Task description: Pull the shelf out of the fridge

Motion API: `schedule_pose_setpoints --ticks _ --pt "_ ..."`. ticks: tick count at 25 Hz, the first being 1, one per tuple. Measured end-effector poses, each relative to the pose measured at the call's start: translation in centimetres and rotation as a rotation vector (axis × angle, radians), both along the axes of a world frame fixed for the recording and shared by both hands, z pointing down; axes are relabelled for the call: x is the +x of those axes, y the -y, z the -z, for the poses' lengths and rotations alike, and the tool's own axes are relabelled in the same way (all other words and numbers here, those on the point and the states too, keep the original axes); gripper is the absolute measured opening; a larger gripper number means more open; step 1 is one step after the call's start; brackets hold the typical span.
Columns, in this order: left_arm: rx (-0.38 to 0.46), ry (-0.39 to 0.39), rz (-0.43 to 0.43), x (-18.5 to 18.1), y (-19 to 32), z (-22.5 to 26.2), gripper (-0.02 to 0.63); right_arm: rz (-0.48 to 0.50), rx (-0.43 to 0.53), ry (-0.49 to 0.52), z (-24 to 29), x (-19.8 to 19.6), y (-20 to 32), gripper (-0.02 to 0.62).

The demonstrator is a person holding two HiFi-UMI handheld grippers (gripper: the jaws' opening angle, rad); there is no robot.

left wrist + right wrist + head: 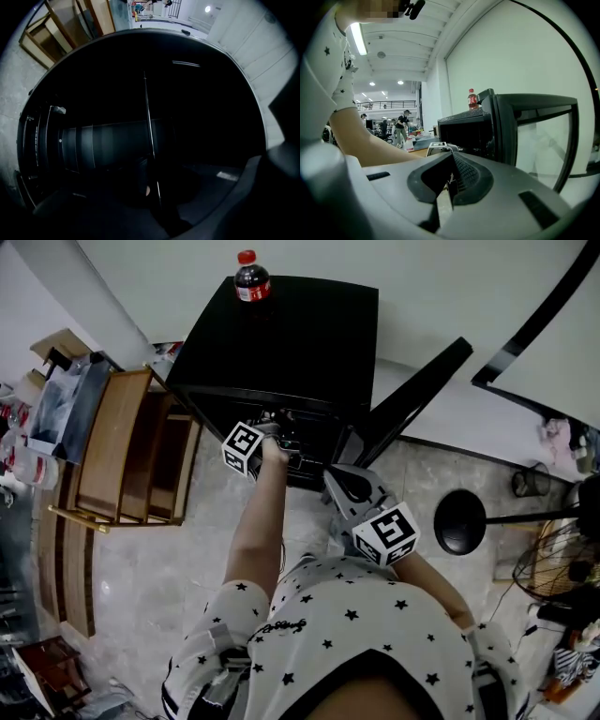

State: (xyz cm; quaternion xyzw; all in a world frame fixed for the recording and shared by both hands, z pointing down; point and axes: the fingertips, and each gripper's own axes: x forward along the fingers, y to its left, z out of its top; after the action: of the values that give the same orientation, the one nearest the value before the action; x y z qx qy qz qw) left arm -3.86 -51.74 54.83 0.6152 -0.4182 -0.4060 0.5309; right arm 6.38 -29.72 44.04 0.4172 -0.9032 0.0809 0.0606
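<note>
A cola bottle [251, 277] with a red cap stands upright close to the white wall [422, 277]; off to the left a wooden rack [127, 451] sits on the pale tiled floor [141, 577], with a cluttered box [61, 399] just beyond it; to the right are a round black stand base [459, 521], a small wire basket [532, 480] and a fan [562, 563]; far back, people [401, 123] stand under a ceiling strip light [358, 38].
</note>
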Motion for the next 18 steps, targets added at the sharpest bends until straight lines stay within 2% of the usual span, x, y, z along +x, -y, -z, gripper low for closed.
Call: schedule_pose_setpoints --ticks 8,18 --pt "-0.029 -0.068 0.035 -0.1 -0.3 -0.1 0.025 -0.010 -0.004 0.001 -0.1 -0.2 -0.6 -0.006" --pt "-0.028 -0.076 0.065 -0.7 -2.4 -0.2 0.023 -0.017 -0.007 0.002 0.1 -0.5 -1.8 -0.006"
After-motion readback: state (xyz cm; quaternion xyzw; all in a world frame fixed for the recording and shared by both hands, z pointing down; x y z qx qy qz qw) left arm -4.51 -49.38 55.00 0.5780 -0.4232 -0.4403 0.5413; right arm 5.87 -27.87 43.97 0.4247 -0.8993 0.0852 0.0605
